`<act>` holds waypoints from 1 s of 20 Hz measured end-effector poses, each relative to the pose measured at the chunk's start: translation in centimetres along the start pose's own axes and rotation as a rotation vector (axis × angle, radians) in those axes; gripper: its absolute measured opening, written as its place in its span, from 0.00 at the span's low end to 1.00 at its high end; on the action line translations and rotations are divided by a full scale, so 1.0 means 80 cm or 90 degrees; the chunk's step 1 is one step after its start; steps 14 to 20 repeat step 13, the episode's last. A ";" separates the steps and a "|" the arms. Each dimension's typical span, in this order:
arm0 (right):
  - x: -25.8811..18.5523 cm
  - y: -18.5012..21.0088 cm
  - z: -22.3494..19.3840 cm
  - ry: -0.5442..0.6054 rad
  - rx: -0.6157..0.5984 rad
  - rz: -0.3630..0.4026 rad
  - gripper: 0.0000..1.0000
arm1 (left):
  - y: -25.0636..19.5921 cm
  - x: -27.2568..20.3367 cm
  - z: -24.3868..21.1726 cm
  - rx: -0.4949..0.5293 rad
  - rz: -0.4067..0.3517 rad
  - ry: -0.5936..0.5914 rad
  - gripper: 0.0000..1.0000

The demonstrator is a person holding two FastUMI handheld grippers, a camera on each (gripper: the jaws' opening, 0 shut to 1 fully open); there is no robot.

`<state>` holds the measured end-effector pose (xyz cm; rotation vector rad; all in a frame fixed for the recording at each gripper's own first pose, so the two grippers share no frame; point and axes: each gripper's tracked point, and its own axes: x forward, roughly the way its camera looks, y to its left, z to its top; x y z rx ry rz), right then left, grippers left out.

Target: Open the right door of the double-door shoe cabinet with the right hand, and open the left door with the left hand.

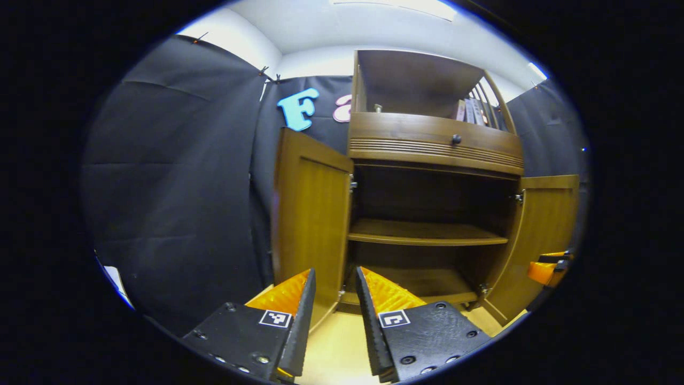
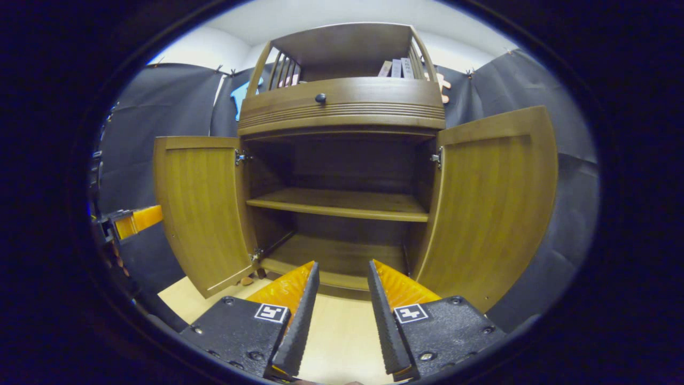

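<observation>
The wooden shoe cabinet (image 2: 342, 107) stands with both doors swung wide. In the right gripper view its left door (image 2: 200, 208) and right door (image 2: 491, 208) flank two bare shelves (image 2: 342, 204). My right gripper (image 2: 342, 266) hovers open in front of the lower shelf, holding nothing. In the left gripper view my left gripper (image 1: 335, 272) is open and free, low in front of the left door (image 1: 310, 214). The right door (image 1: 542, 235) hangs open at the far right there. The other gripper (image 1: 545, 270) peeks in beside that door, and the left one (image 2: 131, 220) appears far left in the right gripper view.
Above the doors sits a drawer with a dark knob (image 2: 320, 98), and an open top shelf holds a few books (image 2: 398, 68). Black cloth walls (image 1: 176, 187) close in on both sides. The floor (image 2: 342, 331) is pale wood.
</observation>
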<state>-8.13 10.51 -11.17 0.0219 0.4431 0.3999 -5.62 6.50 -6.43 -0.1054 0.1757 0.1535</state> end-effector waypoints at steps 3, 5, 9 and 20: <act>-0.015 -0.017 -0.007 -0.001 0.004 0.001 0.59 | -0.042 -0.014 0.004 -0.006 -0.031 -0.002 0.56; -0.023 -0.024 -0.005 -0.007 0.007 0.006 0.59 | -0.061 -0.024 0.003 -0.001 -0.041 0.003 0.81; -0.031 -0.033 0.013 -0.031 0.007 0.006 0.72 | -0.091 -0.037 0.008 0.021 -0.056 0.005 0.89; -0.036 -0.033 0.026 -0.051 0.013 0.006 0.81 | -0.105 -0.041 0.012 0.044 -0.082 -0.009 0.94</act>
